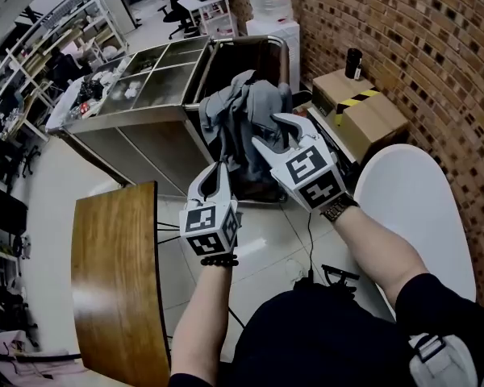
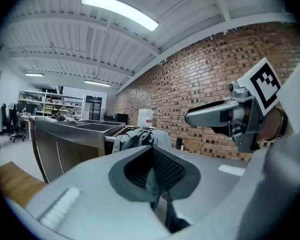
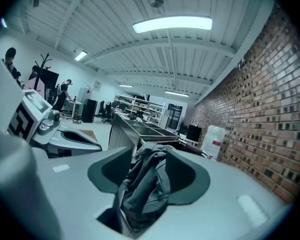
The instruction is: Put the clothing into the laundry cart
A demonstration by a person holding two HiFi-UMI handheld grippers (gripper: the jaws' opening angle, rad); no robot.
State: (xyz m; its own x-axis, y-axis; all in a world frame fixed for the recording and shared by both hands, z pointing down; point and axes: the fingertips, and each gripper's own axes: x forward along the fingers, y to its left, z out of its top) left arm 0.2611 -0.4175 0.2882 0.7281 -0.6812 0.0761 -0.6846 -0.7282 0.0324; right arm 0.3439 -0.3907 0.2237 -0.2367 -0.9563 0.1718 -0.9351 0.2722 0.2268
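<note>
Gripping grey clothing [image 1: 244,107]: left tongs [image 1: 219,169], right tongs [image 1: 273,134]; black-white square markers [image 1: 310,172].

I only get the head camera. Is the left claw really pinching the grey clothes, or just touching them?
Observer: Pinching. The left gripper has its jaws nearly together on a thin fold of the grey clothing.
Operator: And the right claw?
Observer: The right gripper clamps a thick bunch that fills the gap between its jaws.
Operator: Is anybody else there?
Observer: Yes, a person stands far off across the room.
</note>
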